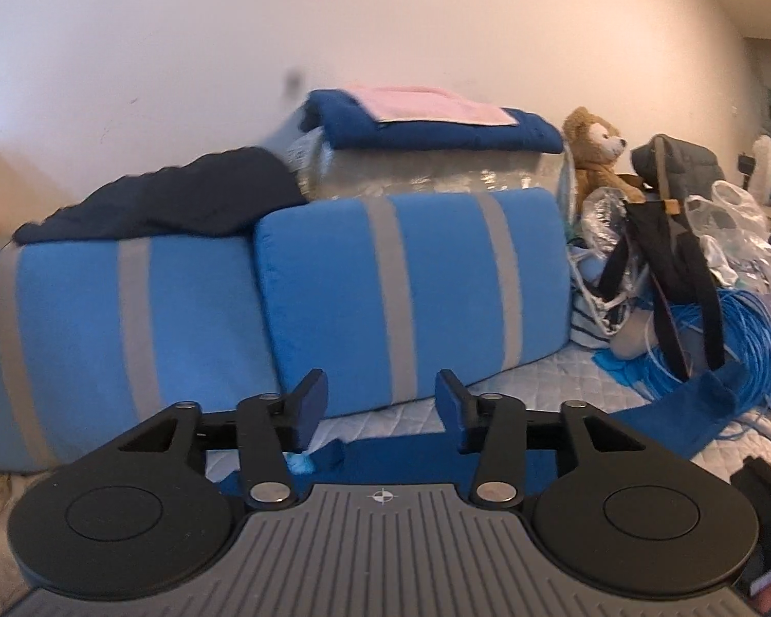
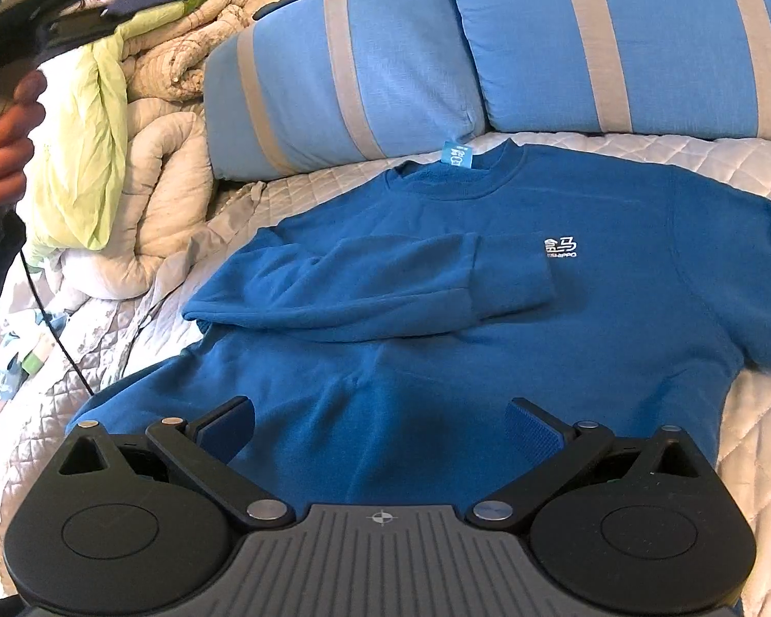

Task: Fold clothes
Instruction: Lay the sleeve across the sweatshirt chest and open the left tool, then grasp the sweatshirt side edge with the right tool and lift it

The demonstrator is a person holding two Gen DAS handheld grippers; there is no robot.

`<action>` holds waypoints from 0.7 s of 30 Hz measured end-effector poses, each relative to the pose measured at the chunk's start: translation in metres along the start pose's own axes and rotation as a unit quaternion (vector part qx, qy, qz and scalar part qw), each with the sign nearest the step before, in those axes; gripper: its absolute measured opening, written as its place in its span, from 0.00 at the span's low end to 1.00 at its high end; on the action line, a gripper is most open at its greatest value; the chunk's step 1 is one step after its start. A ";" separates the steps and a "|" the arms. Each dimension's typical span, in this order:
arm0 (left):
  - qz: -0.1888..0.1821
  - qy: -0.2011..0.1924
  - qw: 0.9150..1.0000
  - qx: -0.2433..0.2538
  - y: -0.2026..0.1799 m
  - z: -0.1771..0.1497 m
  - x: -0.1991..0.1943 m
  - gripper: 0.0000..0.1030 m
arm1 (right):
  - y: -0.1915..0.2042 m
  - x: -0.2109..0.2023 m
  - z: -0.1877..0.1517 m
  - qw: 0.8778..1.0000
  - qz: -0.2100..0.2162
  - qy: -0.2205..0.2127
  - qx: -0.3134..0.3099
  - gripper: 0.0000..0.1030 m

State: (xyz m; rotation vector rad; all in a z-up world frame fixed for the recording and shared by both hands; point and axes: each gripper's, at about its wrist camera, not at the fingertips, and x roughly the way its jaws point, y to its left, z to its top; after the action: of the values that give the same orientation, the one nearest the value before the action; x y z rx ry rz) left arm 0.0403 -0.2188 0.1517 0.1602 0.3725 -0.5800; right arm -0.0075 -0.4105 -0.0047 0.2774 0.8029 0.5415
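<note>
Item: blue sweatshirt (image 2: 437, 308), flat on quilted bed (image 2: 745, 437), one sleeve (image 2: 375, 283) laid across chest, apparently first fold. Left gripper (image 1: 381, 406): jaws parted, empty, raised clear. Right gripper (image 2: 380, 427): wide open, empty, over hem.

Soft daylight, bright at right edge; left wrist view motion-blurred; strong fisheye curvature, dark corners both views.

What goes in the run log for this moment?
left gripper: open, empty | right gripper: open, over sweatshirt | one sleeve folded across chest
</note>
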 end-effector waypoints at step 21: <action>0.131 0.091 0.978 -0.131 0.115 -0.129 -0.088 0.54 | 0.034 0.050 0.059 0.922 -0.050 0.048 -0.380 0.79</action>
State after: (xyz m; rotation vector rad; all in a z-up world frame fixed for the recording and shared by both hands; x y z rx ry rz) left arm -0.0012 -0.0468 0.0724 0.0073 0.5908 -0.2515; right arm 0.0522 -0.3566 0.0193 -0.5096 0.6407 0.7323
